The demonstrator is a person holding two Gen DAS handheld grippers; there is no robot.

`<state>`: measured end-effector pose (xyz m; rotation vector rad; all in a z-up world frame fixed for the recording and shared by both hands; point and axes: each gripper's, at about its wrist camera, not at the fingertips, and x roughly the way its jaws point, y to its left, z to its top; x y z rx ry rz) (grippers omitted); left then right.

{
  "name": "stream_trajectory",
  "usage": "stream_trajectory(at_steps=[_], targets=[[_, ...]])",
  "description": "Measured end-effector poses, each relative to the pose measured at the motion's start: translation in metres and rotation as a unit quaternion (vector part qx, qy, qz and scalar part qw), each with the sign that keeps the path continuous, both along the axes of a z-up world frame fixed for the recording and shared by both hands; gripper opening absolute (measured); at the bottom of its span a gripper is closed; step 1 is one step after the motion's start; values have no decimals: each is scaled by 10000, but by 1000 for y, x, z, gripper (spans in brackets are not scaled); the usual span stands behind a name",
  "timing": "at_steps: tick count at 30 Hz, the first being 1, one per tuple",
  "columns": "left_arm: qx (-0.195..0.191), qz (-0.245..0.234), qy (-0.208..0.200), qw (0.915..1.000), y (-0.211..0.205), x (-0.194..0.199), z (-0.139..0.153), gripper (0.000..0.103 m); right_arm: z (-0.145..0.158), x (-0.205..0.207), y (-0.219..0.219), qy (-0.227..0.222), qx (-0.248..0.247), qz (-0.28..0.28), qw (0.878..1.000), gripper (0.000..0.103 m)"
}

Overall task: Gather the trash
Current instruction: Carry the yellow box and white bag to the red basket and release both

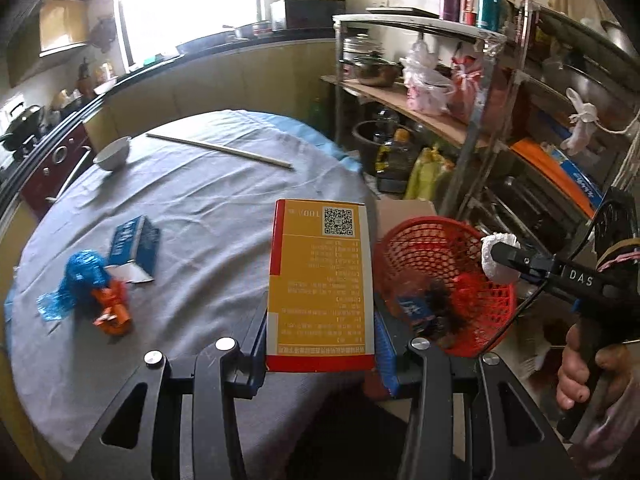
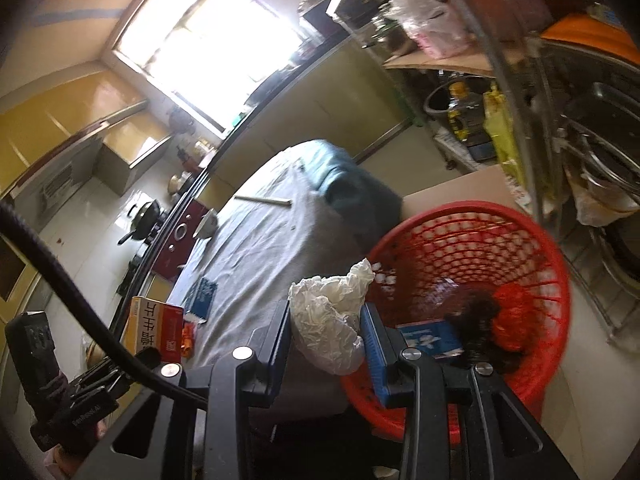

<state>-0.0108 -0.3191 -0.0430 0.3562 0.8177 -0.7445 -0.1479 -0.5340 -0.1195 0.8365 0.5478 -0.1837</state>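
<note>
Two pieces of trash are in transit, a few already sit in the red mesh basket (image 1: 444, 280), and at least three are left on the table.

Left wrist view: left gripper (image 1: 322, 344) pinches the yellow carton (image 1: 322, 280) by its near end, blue pads flat on both long sides; carton sticks out fwd, over the table's near-right edge, w/ its right side just beside the basket rim, not yet over the opening. Basket holds a blue packet, something dark and fuzzy, and a red wad. Left on the grey tablecloth (image 1: 192, 208): blue box (image 1: 134, 242) w/ flap open, blue mesh wad (image 1: 82, 276), and touching it an orange wrapper (image 1: 114, 306). White bowl (image 1: 113, 153) and chopsticks (image 1: 220, 151) sit far side, prob not trash. Right gripper (image 1: 504, 254) comes in from the right w/ a white wad at its tip, above the basket's far rim.

Right wrist view: right gripper (image 2: 326, 328) is closed tight on the crumpled white tissue (image 2: 332, 320), which bulges out above and below the pads. Tissue is at the basket (image 2: 520, 240) near-left rim, partly over it; a small shift right before release seems needed. Yellow carton (image 2: 154, 330) shows lower left in the other tool.
</note>
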Motion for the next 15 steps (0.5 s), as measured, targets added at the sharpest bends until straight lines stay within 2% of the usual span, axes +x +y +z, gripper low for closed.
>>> stream_trajectory(at_steps=[5, 15], targets=[[35, -246, -52, 9997, -23, -8, -3, 47, -3, -20, -15, 82, -7, -239, 9997, 37], [360, -628, -397, 9966, -67, -24, -8, 47, -13, -48, -33, 150, 118, -508, 9985, 37]])
